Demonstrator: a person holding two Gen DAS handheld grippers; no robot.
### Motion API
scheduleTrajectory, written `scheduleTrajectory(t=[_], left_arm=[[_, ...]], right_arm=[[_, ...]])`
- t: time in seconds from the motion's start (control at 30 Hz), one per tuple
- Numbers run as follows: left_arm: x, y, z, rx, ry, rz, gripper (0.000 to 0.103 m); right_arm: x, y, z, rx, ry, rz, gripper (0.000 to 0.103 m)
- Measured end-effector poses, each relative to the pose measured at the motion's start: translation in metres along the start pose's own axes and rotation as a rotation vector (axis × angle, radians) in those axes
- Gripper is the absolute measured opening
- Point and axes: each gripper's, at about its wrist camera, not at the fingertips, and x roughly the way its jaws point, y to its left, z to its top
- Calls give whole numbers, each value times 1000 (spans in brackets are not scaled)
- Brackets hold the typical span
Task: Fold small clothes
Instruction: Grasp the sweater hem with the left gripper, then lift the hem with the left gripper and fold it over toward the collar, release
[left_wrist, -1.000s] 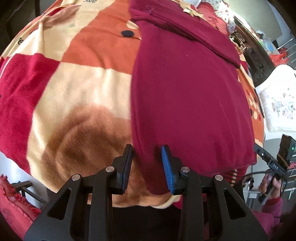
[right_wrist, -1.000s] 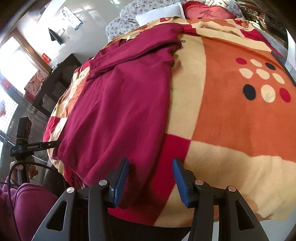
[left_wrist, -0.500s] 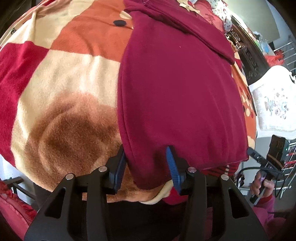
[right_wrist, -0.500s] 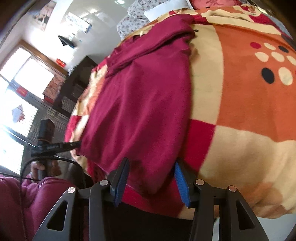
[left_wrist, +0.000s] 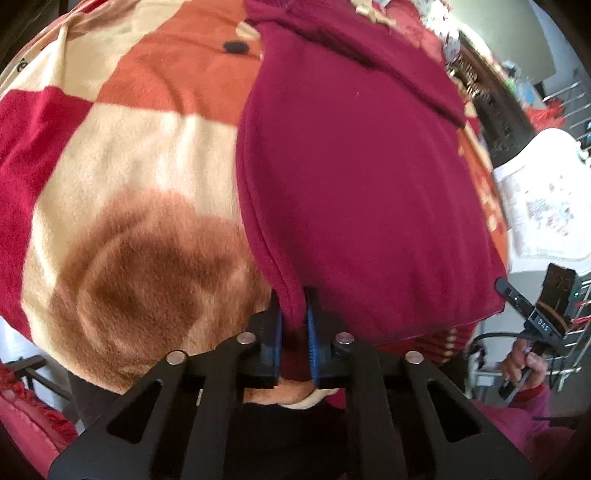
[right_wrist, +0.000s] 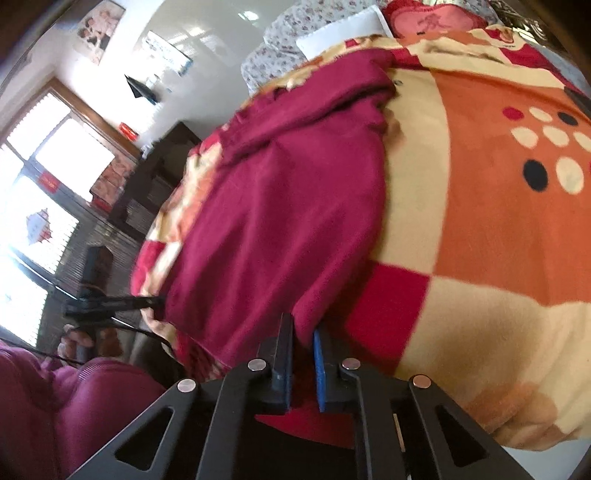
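Note:
A dark red sweater (left_wrist: 354, 177) lies spread on a patterned fleece blanket (left_wrist: 133, 177) on a bed, its sleeves folded across the far end. My left gripper (left_wrist: 294, 325) is shut on the sweater's near left hem corner. In the right wrist view the same sweater (right_wrist: 280, 206) lies left of centre on the blanket (right_wrist: 480, 229), and my right gripper (right_wrist: 303, 343) is shut on its near right hem corner. Each pinched corner is bunched between blue pads.
The bed's near edge drops off just below both grippers. Dark wooden furniture (left_wrist: 491, 122) and a white cushioned chair (left_wrist: 543, 206) stand beside the bed. Pillows (right_wrist: 332, 33) lie at the head. A window (right_wrist: 44, 177) is on the left.
Both grippers moved forward onto the sweater's near hem corners and closed on them; a second ago both were open with the hem between their fingers.

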Motion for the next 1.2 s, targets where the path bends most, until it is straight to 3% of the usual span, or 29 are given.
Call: scheduleTrajectory(t=[0.17, 0.3, 0.47, 0.67, 0.8, 0.97, 1.2], left_arm=[[-35, -10, 26, 29, -159, -65, 8], [-47, -16, 53, 37, -240, -67, 8], [-59, -19, 98, 17, -353, -76, 8], [-63, -30, 176, 34, -480, -61, 8], [-53, -33, 230, 40, -524, -23, 8], [-31, -29, 287, 19, -521, 22, 7], [1, -29, 337, 45, -487, 54, 8]], right_arm=[[-12, 11, 36, 0, -92, 99, 9], [-11, 16, 77, 5, -180, 154, 8], [-4, 20, 141, -4, -317, 157, 8], [22, 9, 216, -3, -331, 118, 8], [42, -7, 264, 30, -344, 86, 8], [64, -25, 308, 47, -344, 45, 8], [103, -57, 347, 98, -318, -84, 8]])
